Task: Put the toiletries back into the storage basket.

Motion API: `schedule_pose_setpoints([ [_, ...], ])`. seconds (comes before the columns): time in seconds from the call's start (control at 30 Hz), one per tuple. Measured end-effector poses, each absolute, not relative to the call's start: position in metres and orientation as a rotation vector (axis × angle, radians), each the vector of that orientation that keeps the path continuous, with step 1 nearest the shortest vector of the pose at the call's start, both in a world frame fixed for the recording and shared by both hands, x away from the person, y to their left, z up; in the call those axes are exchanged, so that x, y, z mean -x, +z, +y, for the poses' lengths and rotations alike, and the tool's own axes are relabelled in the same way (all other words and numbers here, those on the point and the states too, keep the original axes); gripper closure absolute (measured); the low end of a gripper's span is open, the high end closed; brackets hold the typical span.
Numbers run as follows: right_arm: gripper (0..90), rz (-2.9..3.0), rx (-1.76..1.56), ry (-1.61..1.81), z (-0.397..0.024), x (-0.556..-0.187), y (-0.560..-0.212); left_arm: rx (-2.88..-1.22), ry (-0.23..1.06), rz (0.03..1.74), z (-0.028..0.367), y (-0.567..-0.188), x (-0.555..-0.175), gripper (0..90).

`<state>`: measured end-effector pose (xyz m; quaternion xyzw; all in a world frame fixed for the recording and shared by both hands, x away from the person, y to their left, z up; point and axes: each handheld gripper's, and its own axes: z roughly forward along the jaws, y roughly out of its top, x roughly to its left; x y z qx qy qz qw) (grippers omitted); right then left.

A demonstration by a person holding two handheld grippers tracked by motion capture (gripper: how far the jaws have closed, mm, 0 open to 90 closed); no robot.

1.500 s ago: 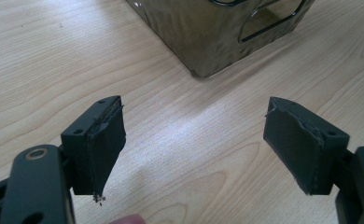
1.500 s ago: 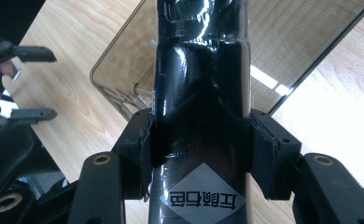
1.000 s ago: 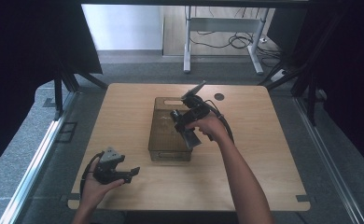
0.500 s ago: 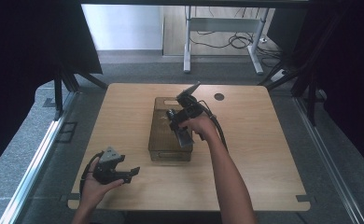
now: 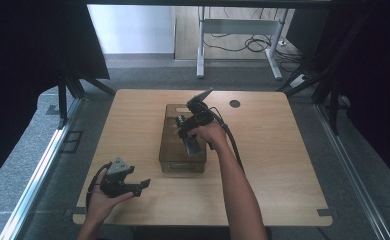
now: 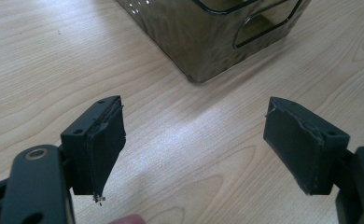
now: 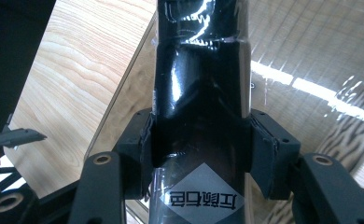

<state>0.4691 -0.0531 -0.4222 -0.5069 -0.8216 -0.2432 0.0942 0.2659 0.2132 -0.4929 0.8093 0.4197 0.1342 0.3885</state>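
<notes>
R gripper (image 7: 199, 149), jaws clamped on glossy black plastic-wrapped packet (image 7: 199, 93), has moved nearer over smoky translucent plastic bin (image 5: 170, 150) — prob lowering it in. L gripper (image 6: 194, 149) idle, jaws wide, empty.

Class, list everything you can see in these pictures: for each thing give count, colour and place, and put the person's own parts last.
Table: one, light wood, centre of the high view.
Bin: one, smoky see-through plastic, middle of the table.
Black bottle: one, glossy black with a grey diamond label, held over the bin.
Round hole: one, dark, far side of the tabletop.
Desk frame: one, white, on the floor beyond the table.
Right gripper: one, black, fingers clamped on the black bottle.
Left gripper: one, black, fingers apart above bare wood near the bin's corner.
</notes>
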Motion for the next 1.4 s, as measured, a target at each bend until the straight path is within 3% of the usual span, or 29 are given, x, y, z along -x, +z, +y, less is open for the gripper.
schedule_pose_setpoints([
  [1.4,47.0,-2.207,1.773,-0.743,-0.018,-0.476,-0.469,-2.044,0.340,1.054,0.213,-0.490,-0.264,21.0],
])
